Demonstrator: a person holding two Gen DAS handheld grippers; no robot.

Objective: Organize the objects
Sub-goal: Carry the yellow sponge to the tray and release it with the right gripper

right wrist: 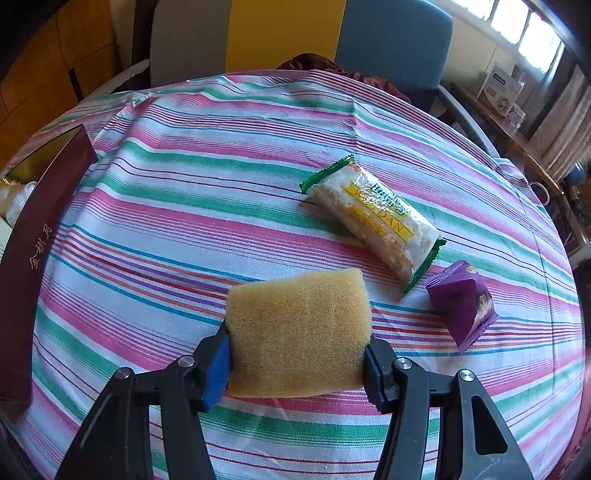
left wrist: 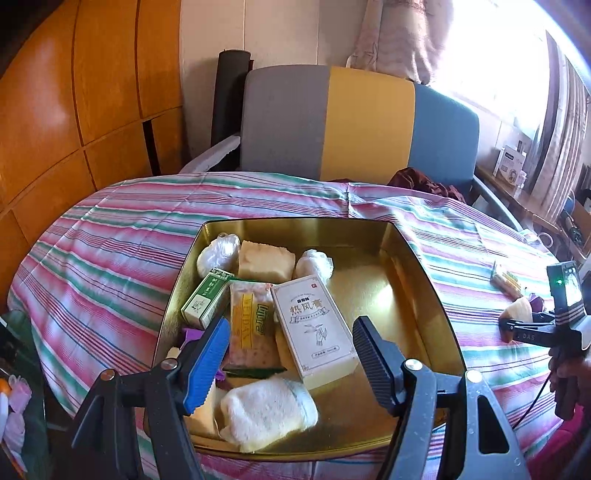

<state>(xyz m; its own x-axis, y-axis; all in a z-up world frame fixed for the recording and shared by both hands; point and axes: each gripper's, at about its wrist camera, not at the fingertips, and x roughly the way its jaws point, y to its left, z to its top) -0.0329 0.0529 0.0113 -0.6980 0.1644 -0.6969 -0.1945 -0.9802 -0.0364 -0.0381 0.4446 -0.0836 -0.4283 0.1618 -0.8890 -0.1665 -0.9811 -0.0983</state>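
My right gripper [right wrist: 295, 363] pinches the yellow sponge [right wrist: 297, 332] (soft, compressible), so it may slip before reaching the gold tin [left wrist: 424, 266] under my wide-open, empty left gripper [left wrist: 290, 356].

Left wrist view looks steeply down, close over the tin [left wrist: 424, 266]; right looks down, close, over the cloth [right wrist: 184, 192]. Both share them.

Bystanders: furniture, cloth, window clutter.
Striped tablecloth [right wrist: 207, 155] spans both views. Chair back [left wrist: 354, 122] in 3 panels, grey, yellow, blue, upper centre. Orange wood panelling [left wrist: 66, 96] upper left. Dark red cloth [left wrist: 424, 182] on chair seat. Curtain [left wrist: 402, 33] top right; white boxes [right wrist: 504, 90] on sill, upper right.
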